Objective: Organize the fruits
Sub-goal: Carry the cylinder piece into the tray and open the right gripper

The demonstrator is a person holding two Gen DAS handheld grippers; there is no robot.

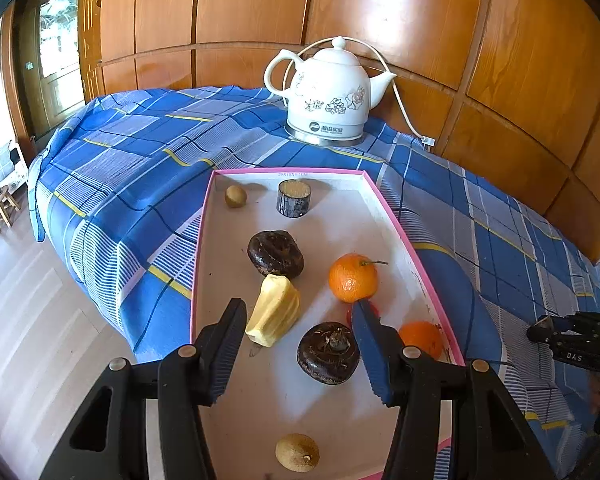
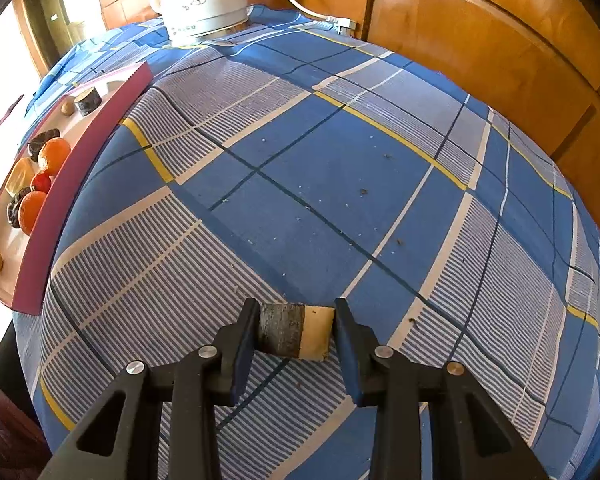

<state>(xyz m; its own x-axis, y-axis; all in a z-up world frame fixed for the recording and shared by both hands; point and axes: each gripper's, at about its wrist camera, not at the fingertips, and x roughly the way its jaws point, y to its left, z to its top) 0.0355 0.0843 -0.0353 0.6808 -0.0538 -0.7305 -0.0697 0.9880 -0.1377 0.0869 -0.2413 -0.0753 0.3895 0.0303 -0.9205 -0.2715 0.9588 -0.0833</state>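
A pink-rimmed white tray (image 1: 400,220) holds two oranges (image 1: 353,278), two dark water chestnuts (image 1: 328,353), a pale yellow fruit piece (image 1: 275,311), a short sugarcane piece (image 1: 294,198) and two small brown fruits (image 1: 235,195). My left gripper (image 1: 298,312) is open above the tray, with a water chestnut and the yellow piece between its fingers. My right gripper (image 2: 296,322) is shut on a sugarcane piece (image 2: 294,330) just above the blue checked cloth (image 2: 340,180). The tray shows at the left of the right wrist view (image 2: 80,152).
A white ceramic kettle (image 1: 328,94) with a cord stands on the cloth behind the tray. Wooden wall panels (image 1: 500,60) run along the back and right. The table's left edge drops to a wooden floor (image 1: 32,320). A small stool (image 1: 2,206) stands far left.
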